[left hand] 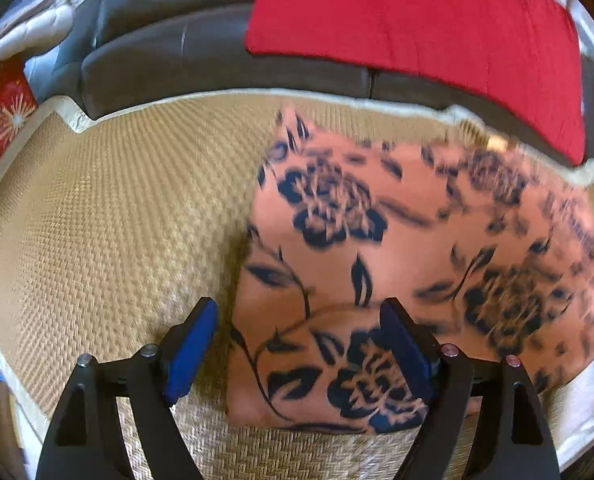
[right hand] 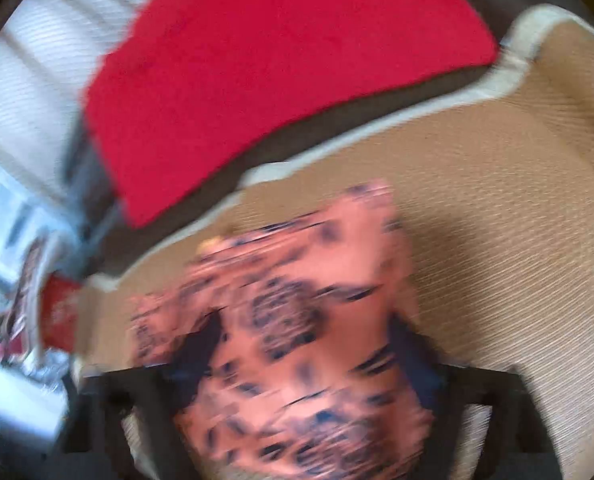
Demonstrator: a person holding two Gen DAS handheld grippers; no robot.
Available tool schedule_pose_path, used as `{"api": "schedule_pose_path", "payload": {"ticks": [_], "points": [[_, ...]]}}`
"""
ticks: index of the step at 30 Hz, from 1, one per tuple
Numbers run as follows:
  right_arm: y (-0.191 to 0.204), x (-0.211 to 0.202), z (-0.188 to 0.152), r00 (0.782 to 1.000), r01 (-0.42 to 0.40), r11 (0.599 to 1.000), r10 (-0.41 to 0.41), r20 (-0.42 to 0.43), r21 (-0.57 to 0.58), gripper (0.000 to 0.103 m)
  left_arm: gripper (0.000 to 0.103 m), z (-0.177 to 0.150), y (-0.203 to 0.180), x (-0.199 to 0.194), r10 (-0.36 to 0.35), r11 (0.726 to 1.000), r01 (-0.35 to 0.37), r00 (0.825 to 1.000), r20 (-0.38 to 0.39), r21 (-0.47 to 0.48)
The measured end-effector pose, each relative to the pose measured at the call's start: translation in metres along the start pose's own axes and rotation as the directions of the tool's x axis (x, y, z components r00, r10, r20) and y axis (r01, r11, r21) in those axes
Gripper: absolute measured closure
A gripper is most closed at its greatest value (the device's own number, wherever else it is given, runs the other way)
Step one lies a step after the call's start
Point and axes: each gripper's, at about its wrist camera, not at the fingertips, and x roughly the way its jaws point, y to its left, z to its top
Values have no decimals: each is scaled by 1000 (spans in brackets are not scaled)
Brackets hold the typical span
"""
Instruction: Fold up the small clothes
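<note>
The salmon-pink floral garment (left hand: 397,248) lies spread on the woven straw mat (left hand: 117,220), its dark blue rose print facing up and its near-left corner squared off, so it looks folded at least once.

My left gripper (left hand: 299,350) stands wide apart above it. The left blue pad (left hand: 191,350) hangs over bare mat just beside the cloth's left edge, and the right blue pad (left hand: 407,354) sits over the printed fabric. I see nothing pinched between them; whether either pad brushes the cloth I cannot tell.

My right gripper (right hand: 297,360) is badly smeared by motion blur. Its dark fingers show spread to either side of the garment (right hand: 297,300), with pink cloth filling the gap below them. They look apart and not clamped, though the blur hides any contact.

The mat has a pale cream binding (left hand: 337,98) along its far edge. Behind it runs a dark grey leather sofa (left hand: 169,40), with a red blanket (left hand: 417,28) draped over its seat and hanging toward the mat. At the far left stands a red printed box (left hand: 1,120).

From the left camera the garment fills the middle and right of the mat, running under the gripper. From the right camera it lies directly beneath the fingers, extending away toward the sofa.
</note>
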Motion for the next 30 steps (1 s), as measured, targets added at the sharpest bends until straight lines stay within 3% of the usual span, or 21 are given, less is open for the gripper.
{"api": "schedule_pose_path", "payload": {"ticks": [3, 7, 8, 9, 10, 13, 16, 19, 22, 24, 26, 27, 28, 29, 30], "points": [[21, 14, -22, 994, -100, 994, 98, -52, -52, 13, 19, 28, 18, 9, -44, 997, 43, 999, -9, -60], [4, 40, -41, 990, -88, 996, 87, -108, -2, 13, 26, 64, 36, 40, -133, 980, 124, 990, -52, -155], [-2, 44, -43, 990, -85, 996, 85, -111, 10, 14, 47, 71, 35, 47, -140, 980, 131, 989, -55, -150], [-5, 45, -45, 989, -89, 996, 90, -113, 14, 14, 81, 78, 33, 60, -88, 992, 80, 992, -88, -98], [-8, 48, -46, 989, -98, 995, 99, -113, 13, 14, 87, 79, 32, 69, -35, 997, 27, 992, -120, -70], [-14, 51, -44, 985, -126, 992, 127, -117, 22, 14, 87, 86, 42, 76, -48, 996, 38, 991, -123, -83], [-22, 52, -40, 981, -133, 990, 138, -137, 47, 15, 87, 84, 48, 64, 44, 997, -50, 995, -95, -60], [-15, 48, -25, 983, -140, 990, 143, -116, 36, 14, 87, 80, 55, 53, 7, 996, -14, 997, -79, -88], [-21, 51, 8, 980, -175, 982, 181, -80, 77, 14, 77, 80, 53, 42, -5, 998, 1, 999, -49, -69], [-36, 64, 33, 971, -219, 964, 230, -64, 149, 14, 69, 77, 49, 43, 40, 998, -42, 997, -63, -40], [-66, 80, 56, 985, -153, 960, 167, -40, 235, 14, 69, 77, 46, 58, 81, 996, -86, 988, -129, -34], [-89, 91, 62, 992, -88, 939, 114, -59, 332, 14, 68, 76, 48, 53, 78, 996, -83, 990, -117, -44], [-100, 94, 64, 989, -105, 917, 137, -55, 386, 14, 67, 75, 48, 48, 83, 995, -88, 991, -109, -46], [-105, 87, 64, 986, -139, 899, 163, -23, 415, 15, 60, 72, 47, 40, 95, 994, -99, 991, -95, -40], [-100, 76, 63, 988, -138, 909, 153, -6, 393, 14, 48, 70, 47, 30, 117, 993, -119, 990, -73, -27]]}}
